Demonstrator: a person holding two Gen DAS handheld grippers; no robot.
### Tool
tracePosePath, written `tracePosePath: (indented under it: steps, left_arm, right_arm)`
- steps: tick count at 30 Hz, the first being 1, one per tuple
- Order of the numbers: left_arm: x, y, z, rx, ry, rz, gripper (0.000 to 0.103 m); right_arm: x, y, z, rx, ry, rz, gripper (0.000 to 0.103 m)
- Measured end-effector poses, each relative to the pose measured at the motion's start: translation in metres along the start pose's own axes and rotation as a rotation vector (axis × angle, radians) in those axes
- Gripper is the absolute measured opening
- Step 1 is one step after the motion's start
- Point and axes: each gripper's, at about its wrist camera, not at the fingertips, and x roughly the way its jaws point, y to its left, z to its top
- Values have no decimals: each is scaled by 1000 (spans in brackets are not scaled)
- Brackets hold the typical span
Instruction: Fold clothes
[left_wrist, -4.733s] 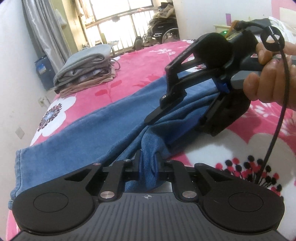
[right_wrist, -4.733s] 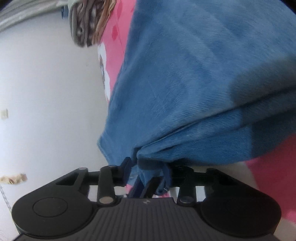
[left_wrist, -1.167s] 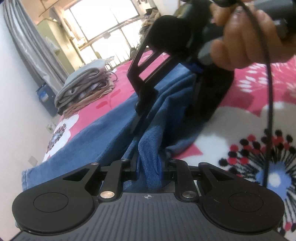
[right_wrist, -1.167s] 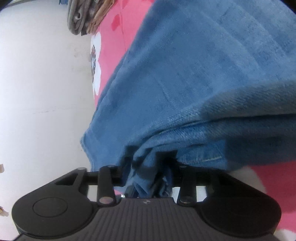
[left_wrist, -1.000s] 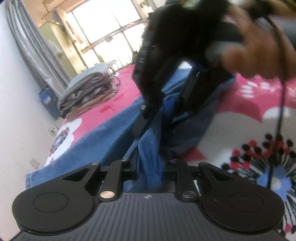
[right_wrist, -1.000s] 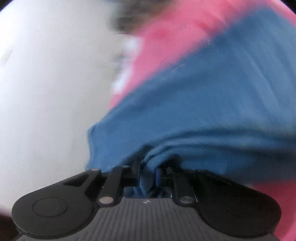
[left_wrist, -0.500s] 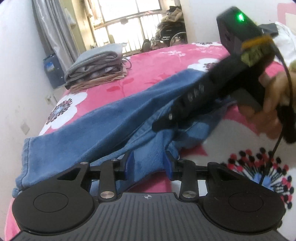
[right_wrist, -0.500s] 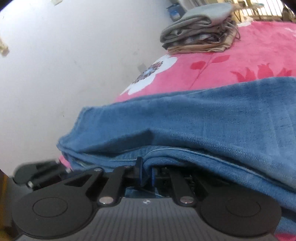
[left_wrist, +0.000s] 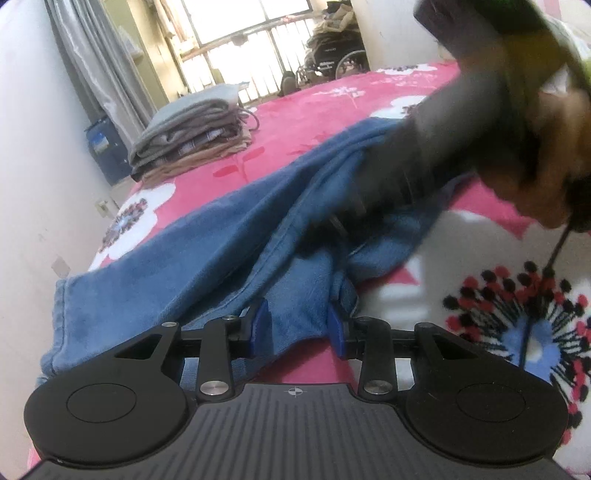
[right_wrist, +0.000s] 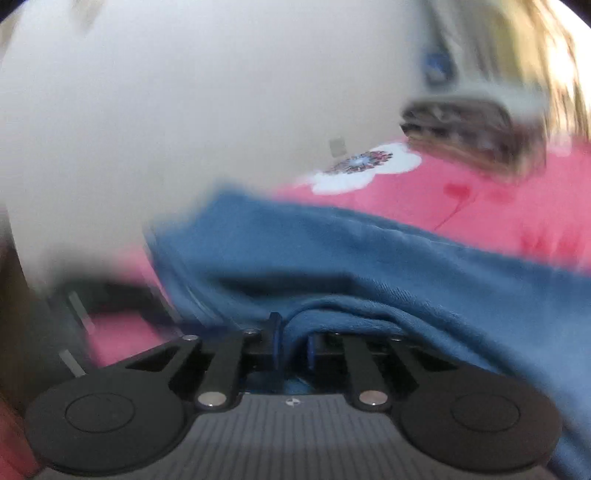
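Note:
Blue jeans (left_wrist: 207, 251) lie stretched across the pink floral blanket (left_wrist: 476, 236), legs running toward the wall. My left gripper (left_wrist: 299, 326) is low at the near end, jaws apart, with a bunch of denim lying loosely between the blue pads (left_wrist: 261, 325). In the right wrist view my right gripper (right_wrist: 292, 343) is shut on a fold of the jeans (right_wrist: 369, 258), which drapes over its right side. The left wrist view shows a hand (left_wrist: 546, 177) holding the blurred right tool over the jeans' middle; its fingertips are lost in blur.
A stack of folded clothes (left_wrist: 192, 144) sits at the bed's far left corner, also blurred (right_wrist: 472, 129). A white wall (left_wrist: 29, 147) runs along the bed's left side, with a blue container (left_wrist: 105, 147) by the curtain. A black cable (left_wrist: 532, 314) hangs from the right tool.
My left jaws have spread apart from the denim they pinched. The right gripper has rolled from sideways to level, still clamping its fold, and has slid sideways; its view is smeared by motion.

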Motion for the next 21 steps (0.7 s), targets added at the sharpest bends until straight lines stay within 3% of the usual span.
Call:
tracePosePath:
  steps: [3, 8, 10, 14, 21]
  left_arm:
    - [-1, 1, 0, 1, 3, -8, 35]
    - [-8, 10, -2, -37, 6, -42, 35]
    - [-11, 11, -2, -34, 5, -46, 35]
    - [-19, 16, 2, -65, -2, -61, 35]
    - [-19, 11, 26, -67, -80, -110, 36]
  right_arm:
    - [3, -11, -5, 116, 9, 11, 15]
    - [-17, -34, -3, 387, 68, 50, 42]
    - [-32, -38, 0, 429, 82, 57, 43]
    - [-64, -28, 8, 309, 51, 14, 43]
    - [-75, 5, 15, -162, 49, -249, 43]
